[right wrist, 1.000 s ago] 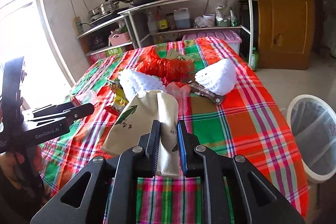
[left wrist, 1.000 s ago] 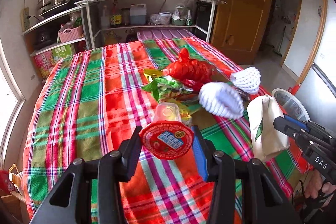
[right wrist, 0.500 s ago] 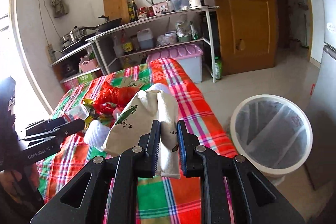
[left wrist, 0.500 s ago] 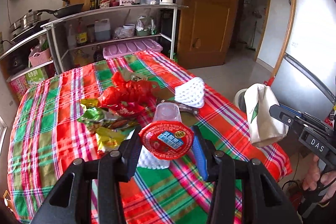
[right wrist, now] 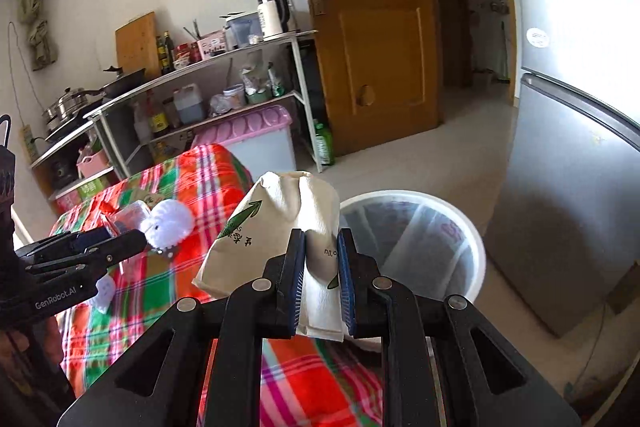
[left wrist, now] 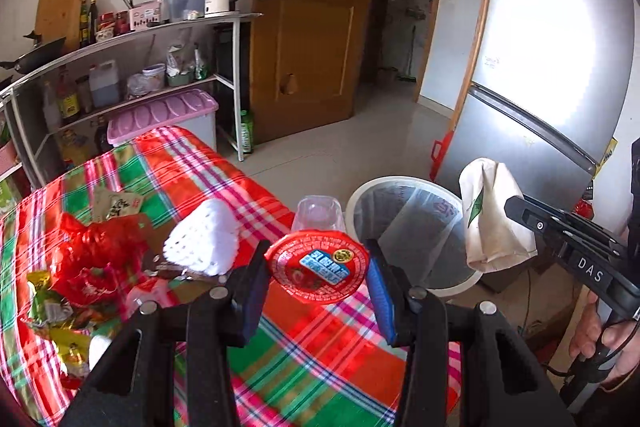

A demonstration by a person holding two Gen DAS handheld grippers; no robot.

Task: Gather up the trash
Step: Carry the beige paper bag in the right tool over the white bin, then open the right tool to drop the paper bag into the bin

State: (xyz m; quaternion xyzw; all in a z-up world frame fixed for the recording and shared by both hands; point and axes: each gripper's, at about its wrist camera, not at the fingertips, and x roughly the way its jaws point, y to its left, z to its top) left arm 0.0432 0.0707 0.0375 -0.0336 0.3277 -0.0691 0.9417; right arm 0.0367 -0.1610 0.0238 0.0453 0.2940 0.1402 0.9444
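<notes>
1. While the left gripper (left wrist: 317,281) pinched a jelly cup (left wrist: 318,259) between its blue pads, the cup's red foil lid faced the camera and its clear body pointed away.
2. That cup hung over the edge of the table (left wrist: 304,359), just short of the bin (left wrist: 416,227).
3. The right gripper (right wrist: 323,287) was pressed together on a cream paper bag (right wrist: 280,223), with a fold of the bag squeezed between both pads.
4. The bag carried a green leaf mark and stood up and to the left of the fingers.
5. From the left wrist view the same bag (left wrist: 494,217) hung in the air beside the bin's rim, in front of the grey fridge (left wrist: 540,79).
6. The bin (right wrist: 416,247) was white, lined with a clear sack, and stood on the floor between table and fridge (right wrist: 580,167).
7. On the plaid cloth lay more trash: a white foam net (left wrist: 206,239), a red plastic bag (left wrist: 96,247), and crumpled wrappers (left wrist: 56,323) near the left edge.
8. A paper scrap (left wrist: 116,205) lay behind the red bag.
9. A person's hand (left wrist: 608,339) gripped the right gripper's handle at the lower right of the left wrist view.
10. Behind the table stood a shelf (right wrist: 208,95), with a kettle (right wrist: 274,13) on top and a pink-lidded box (right wrist: 248,131) at its foot.
11. A wooden door (left wrist: 316,27) stood behind.
</notes>
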